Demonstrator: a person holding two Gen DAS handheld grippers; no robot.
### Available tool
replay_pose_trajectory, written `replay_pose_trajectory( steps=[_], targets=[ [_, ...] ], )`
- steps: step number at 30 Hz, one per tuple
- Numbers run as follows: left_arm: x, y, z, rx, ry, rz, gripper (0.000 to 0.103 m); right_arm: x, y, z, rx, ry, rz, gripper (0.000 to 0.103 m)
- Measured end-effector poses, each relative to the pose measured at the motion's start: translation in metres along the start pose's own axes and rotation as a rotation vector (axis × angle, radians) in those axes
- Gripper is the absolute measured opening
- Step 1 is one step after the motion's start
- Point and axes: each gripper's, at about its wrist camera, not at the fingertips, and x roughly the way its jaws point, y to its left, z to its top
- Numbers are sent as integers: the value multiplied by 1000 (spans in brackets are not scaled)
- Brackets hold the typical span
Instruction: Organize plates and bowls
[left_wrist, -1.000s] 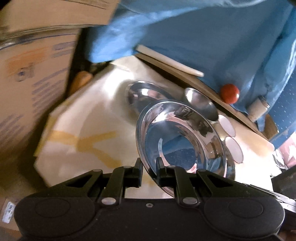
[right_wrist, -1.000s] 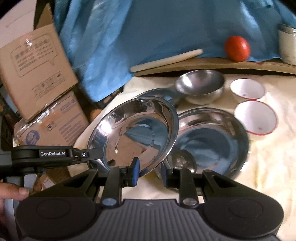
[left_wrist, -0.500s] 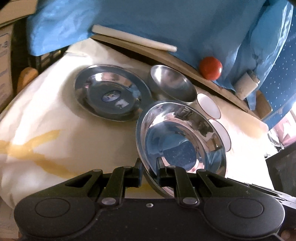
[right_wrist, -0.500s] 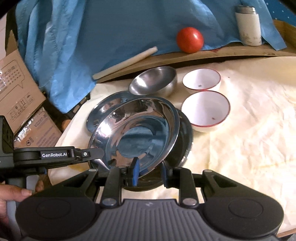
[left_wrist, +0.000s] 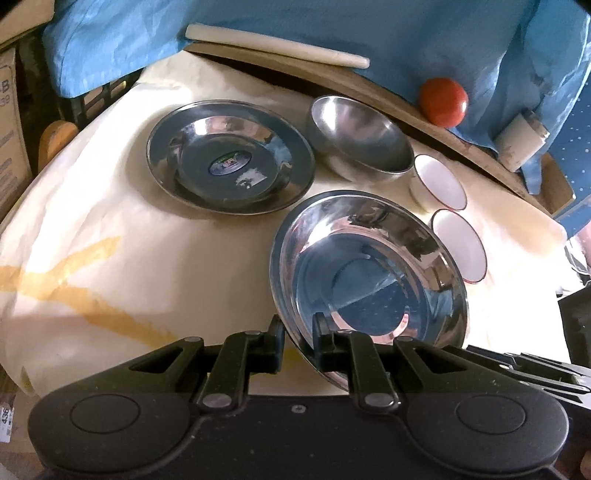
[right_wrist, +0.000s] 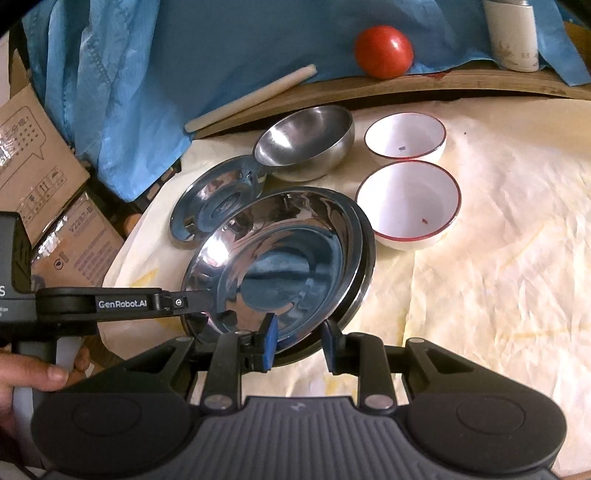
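Currently clamped by its rim in the left hand-held gripper (left_wrist: 298, 341), steel plate (left_wrist: 369, 273) tilted at lower centre for stacking; right hand-held gripper (right_wrist: 300, 345) parted, empty.

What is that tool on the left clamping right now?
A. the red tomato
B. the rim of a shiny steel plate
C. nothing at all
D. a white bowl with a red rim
B: the left gripper pinches the near rim of the tilted steel plate.
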Motion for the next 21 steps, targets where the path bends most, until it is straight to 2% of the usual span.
replay_pose_trajectory(
  steps=[10, 14, 21],
  targets=[
    [5, -9, 1, -13, 15, 58, 18, 1, 2, 10, -89, 51, 22, 41],
    [2, -10, 2, -24, 9, 82, 20, 0, -3, 14, -119, 72, 39, 54],
    [-7, -17, 3, -71, -26, 121, 45, -13, -11, 24, -185, 50, 49, 80]
  ],
)
